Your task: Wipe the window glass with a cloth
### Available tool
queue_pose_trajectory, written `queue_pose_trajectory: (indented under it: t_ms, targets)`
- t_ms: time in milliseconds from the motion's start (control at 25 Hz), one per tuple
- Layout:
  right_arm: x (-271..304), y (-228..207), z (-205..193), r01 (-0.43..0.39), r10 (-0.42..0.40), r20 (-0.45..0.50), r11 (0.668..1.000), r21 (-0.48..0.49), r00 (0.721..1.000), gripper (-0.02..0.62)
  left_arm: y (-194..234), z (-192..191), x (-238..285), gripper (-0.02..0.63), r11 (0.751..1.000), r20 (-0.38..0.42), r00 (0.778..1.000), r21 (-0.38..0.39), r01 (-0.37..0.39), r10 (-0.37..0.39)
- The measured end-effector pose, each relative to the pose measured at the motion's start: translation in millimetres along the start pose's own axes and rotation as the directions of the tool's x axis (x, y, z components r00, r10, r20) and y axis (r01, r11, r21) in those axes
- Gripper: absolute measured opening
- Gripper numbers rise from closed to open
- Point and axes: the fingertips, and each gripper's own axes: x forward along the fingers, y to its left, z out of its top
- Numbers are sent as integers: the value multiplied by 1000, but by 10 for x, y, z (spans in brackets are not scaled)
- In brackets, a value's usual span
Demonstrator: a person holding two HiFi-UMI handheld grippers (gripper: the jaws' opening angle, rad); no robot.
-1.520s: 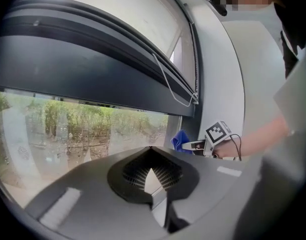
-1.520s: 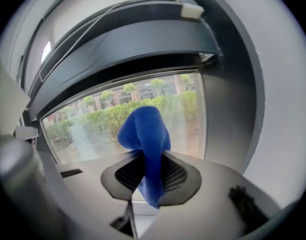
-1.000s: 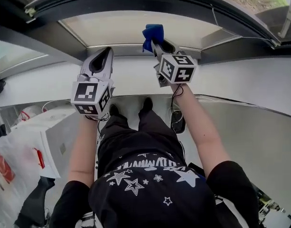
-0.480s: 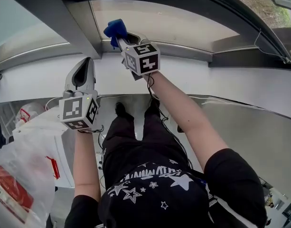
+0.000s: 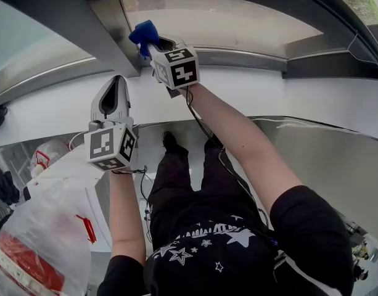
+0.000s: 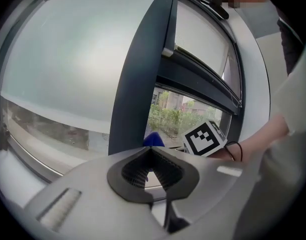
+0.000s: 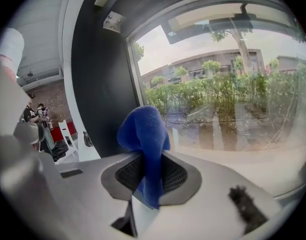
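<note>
- At the bottom of the head view, the person's dark star-printed top (image 5: 207,251) and both bare forearms fill the frame. A white bag with red print (image 5: 34,239) lies at lower left.
- The left gripper (image 5: 113,90) sits at centre left, over the white sill (image 5: 287,97). Its own view shows the jaws drawn together with nothing between them.
- The right gripper (image 5: 153,45) is higher, at upper centre-left, with its jaws clamped on the blue cloth (image 5: 143,32).
- The cloth's lower end is pinched between the ribbed pads, and the rest bunches up past the tips.
- That bunch is at the lower left corner of the window glass (image 5: 225,20), just beside the dark frame post (image 5: 59,17). It seems to press the pane, though contact is not clear.
- Beyond the glass stand green hedges (image 7: 227,96) and low buildings (image 7: 217,64).
</note>
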Motion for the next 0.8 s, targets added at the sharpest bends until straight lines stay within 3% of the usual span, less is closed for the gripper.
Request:
queue_pose_trajectory:
  t_ms: [160, 400, 800]
  targets:
    - [-23, -212, -92, 22, -22, 3, 1000, 12, 1000, 74, -96, -132, 60, 8, 1000, -19, 1000, 4, 14, -13]
    - [-285, -867, -292, 83, -85, 17, 993, 89, 996, 74, -437, -238, 320, 8, 999, -49, 998, 26, 39, -38]
    - [-1129, -2145, -530, 184, -192, 39, 969, 165, 981, 74, -1631, -405, 921, 8, 988, -109, 985, 65, 138, -131]
